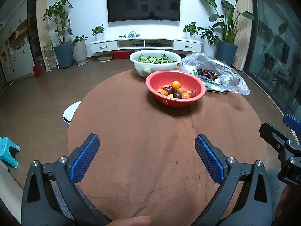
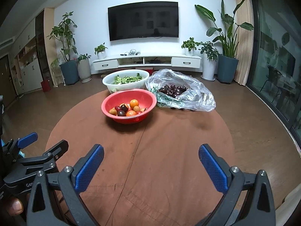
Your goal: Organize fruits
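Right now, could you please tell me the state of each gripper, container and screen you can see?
Left gripper: open, empty, above the table.
Right gripper: open, empty.
Red plastic bowl: upright, holding mixed orange and dark fruits.
White plastic basin: upright, filled with green vegetables.
Clear plastic bag: open, dark cherries inside.
Wall-mounted black television: off.

A round table (image 2: pixel 169 150) with a reddish-brown top bears a coral-red plastic bowl (image 2: pixel 112 101) of orange, tan and dark purple fruits (image 2: pixel 127 109), a translucent white basin (image 2: pixel 112 79) of green vegetables, and a clear plastic bag (image 2: pixel 197 98) with green print holding dark maroon cherries (image 2: pixel 173 90). Gripper pads (image 2: pixel 90 169) are blue with a fine mesh texture, on black frames.
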Demonstrator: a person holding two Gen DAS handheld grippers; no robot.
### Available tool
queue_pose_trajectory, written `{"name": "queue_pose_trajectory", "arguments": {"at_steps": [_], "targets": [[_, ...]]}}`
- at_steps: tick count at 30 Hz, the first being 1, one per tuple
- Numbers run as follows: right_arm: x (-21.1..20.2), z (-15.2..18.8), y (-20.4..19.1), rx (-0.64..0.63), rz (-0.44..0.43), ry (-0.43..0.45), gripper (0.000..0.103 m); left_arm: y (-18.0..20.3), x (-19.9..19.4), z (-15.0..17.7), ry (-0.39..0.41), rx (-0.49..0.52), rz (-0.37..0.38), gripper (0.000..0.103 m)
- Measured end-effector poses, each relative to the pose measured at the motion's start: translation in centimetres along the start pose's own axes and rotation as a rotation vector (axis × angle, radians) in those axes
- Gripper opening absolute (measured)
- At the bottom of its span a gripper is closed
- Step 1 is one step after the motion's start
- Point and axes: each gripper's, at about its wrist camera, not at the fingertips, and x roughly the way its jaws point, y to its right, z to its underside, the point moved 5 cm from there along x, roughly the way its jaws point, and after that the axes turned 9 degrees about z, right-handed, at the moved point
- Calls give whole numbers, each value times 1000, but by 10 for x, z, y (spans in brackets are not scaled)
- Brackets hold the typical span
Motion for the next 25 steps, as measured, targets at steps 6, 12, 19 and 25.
{"name": "queue_pose_trajectory", "arguments": {"at_steps": [6, 12, 19, 25], "targets": [[1, 2, -5, -12, -3, -10, 103, -1, 7, 0, -9, 0, -3, 103], [1, 3, -8, -18, 0, -12, 103, -2, 8, 1, -10, 0, -2, 103], [9, 6, -8, -17, 4, -34, 103, -5, 14, 3, -9, 5, -1, 103], [18, 11, -4, -10, 6, -58, 103, -9, 12, -2, 40, 18, -47, 103]]}}
